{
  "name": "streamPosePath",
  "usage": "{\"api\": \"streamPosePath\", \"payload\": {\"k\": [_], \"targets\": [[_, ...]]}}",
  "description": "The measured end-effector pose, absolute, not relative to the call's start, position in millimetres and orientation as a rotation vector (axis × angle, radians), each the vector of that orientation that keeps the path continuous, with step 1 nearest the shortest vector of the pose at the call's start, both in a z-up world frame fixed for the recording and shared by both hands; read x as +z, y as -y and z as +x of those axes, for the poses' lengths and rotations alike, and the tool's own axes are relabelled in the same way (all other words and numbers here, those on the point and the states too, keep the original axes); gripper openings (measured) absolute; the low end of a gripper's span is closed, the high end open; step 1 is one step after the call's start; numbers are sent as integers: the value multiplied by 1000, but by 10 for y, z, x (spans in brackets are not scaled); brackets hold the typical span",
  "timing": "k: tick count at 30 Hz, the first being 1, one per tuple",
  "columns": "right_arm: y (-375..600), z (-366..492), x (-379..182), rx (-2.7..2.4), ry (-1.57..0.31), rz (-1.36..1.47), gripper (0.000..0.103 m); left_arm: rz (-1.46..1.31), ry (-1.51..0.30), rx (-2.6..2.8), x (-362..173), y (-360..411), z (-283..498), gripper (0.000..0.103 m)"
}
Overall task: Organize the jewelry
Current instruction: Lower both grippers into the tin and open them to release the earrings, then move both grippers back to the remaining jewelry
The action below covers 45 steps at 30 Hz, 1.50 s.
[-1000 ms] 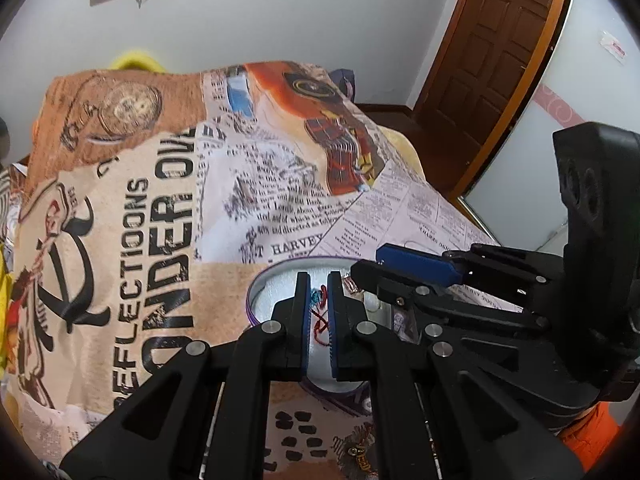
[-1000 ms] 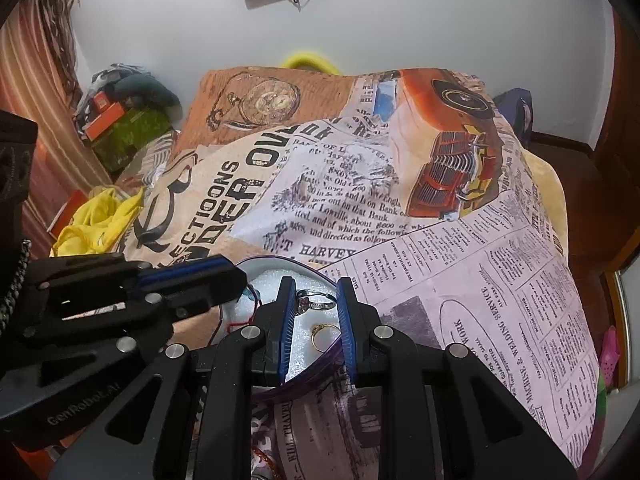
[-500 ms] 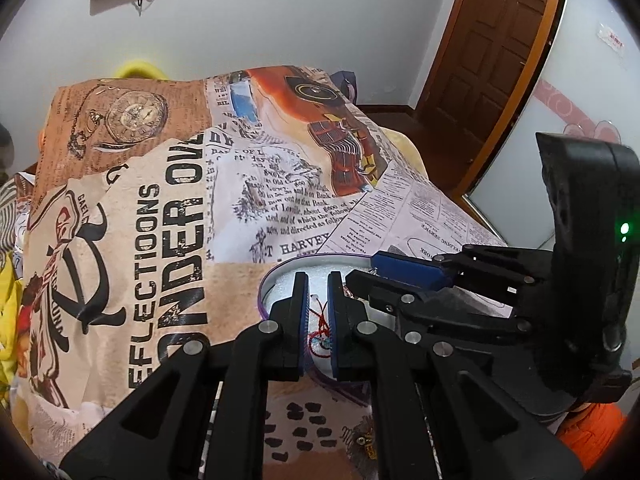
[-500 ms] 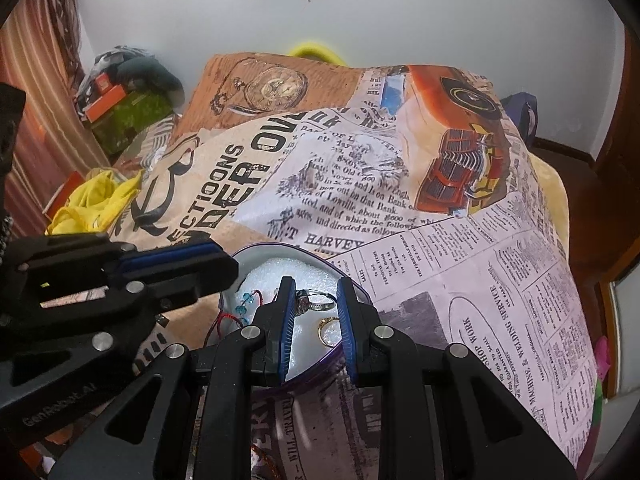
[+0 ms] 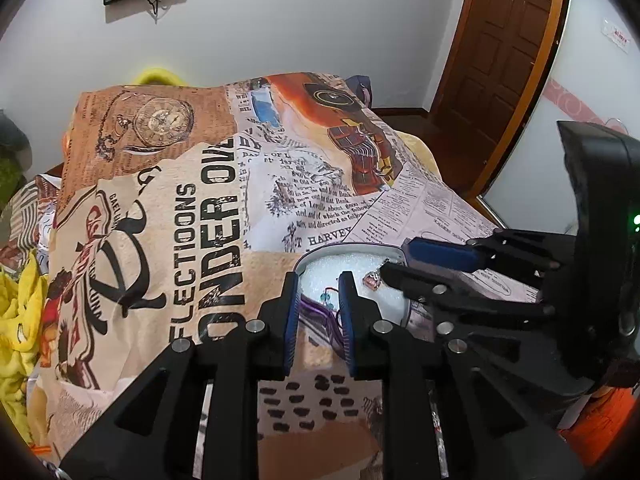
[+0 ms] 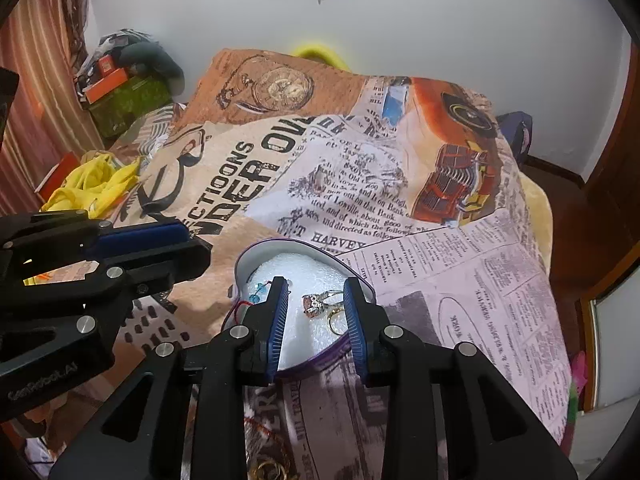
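A round purple-rimmed box (image 6: 248, 256) with white foam inside lies on the printed bedspread. On the foam lie a silver ring with a pink stone (image 6: 318, 301), a gold ring (image 6: 335, 317) and a red-string piece with blue beads (image 6: 256, 294). My right gripper (image 6: 316, 312) hovers over the box, open and empty, its pads either side of the rings. My left gripper (image 5: 318, 304) is open and empty over the box's near rim (image 5: 320, 248), above the blue beads (image 5: 326, 299). The pink-stone ring also shows in the left wrist view (image 5: 373, 279).
More gold jewelry (image 6: 268, 468) lies on the bedspread below the right gripper. Yellow cloth (image 6: 92, 184) and boxes (image 6: 120, 96) are piled at the left of the bed. A wooden door (image 5: 508, 52) stands at the right. The bedspread (image 5: 160, 220) stretches away to the wall.
Both grippers have opened wider. The left gripper has drawn back slightly, so the red string with blue beads now lies free in the box.
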State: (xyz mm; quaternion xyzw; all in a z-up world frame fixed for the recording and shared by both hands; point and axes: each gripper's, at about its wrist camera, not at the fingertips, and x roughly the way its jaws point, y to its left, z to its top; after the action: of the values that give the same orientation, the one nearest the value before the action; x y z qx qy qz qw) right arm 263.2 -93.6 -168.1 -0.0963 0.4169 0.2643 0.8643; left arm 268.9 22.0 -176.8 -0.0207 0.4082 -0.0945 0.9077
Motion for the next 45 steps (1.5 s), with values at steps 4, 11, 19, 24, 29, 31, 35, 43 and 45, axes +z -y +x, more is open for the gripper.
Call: {"api": "streamPosePath", "payload": {"k": [4,11,19,24,29,31,35,43,45], "targets": [[989,2534,-1576,541,-857,-205,26,-37,-837,-189,-1699,-233,2578,22],[1100,2313,-1399,518,-826,-197,26,-31,-825,-186,-1582,-210,2341,27],[1225,2048,-1340,498,-823,-190,27,-27,-850,-185,-1624,-164,2071,28],[1320,1923,-1407,486,-846,-175,27,-29,-896,-180,-1787,-141,1941,28],[1415,1803,-1498,465,-870,-175,27,-18,-930,-190,-1941,-74,1860,28],[1454,1756,-1539,453,-878,-177,27,-13,-943,-202,-1993,-23,1848,28],[1531,1702,-1630,441,-904,-164,27,7,-969,-221,-2113,102,1856,28],[1624,1662,-1868,436,-972,-148,27,-11,-1048,-250,-2414,242,2030,28],[1639,1663,-1901,437,-981,-142,27,-36,-1057,-246,-2470,232,2075,26]]}}
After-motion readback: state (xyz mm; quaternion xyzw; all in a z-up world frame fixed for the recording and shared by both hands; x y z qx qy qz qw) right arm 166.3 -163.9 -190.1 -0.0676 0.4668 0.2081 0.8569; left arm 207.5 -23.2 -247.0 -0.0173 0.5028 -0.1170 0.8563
